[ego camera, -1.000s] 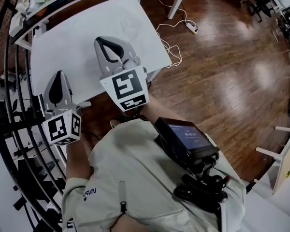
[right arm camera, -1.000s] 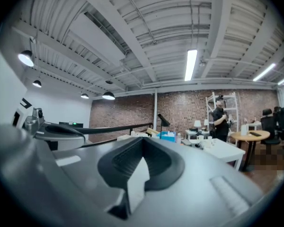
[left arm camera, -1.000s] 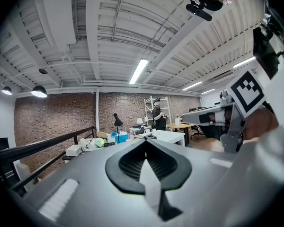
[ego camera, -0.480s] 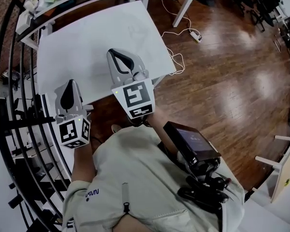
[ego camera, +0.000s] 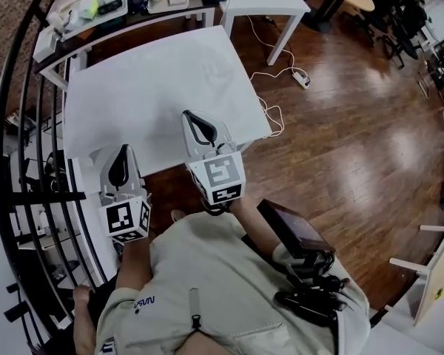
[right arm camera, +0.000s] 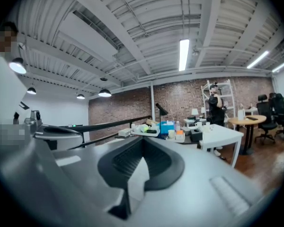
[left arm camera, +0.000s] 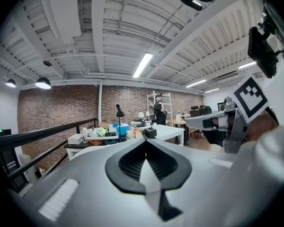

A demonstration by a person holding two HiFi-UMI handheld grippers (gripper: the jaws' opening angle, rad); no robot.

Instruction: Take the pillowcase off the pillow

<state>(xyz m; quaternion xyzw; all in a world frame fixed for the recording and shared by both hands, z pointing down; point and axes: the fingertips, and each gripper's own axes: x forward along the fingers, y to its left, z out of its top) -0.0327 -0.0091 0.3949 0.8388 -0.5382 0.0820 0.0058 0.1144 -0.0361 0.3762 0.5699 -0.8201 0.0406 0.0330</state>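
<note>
Jaws on the left gripper (ego camera: pixel 121 152) are fully closed on nothing, and the right gripper (ego camera: pixel 194 118) is the same. Both hang at the near edge of the white rectangular table (ego camera: pixel 133 87). Honestly can't spot a pillow, just faint creases beyond the right one, so that hand's probably nearer.

Bright strip light (right arm camera: pixel 183 54) overhead, glare on floor (ego camera: pixel 399 117), fisheye edges — dark corners

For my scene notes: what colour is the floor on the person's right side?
The floor is glossy reddish-brown wood, seen best in the head view.
</note>
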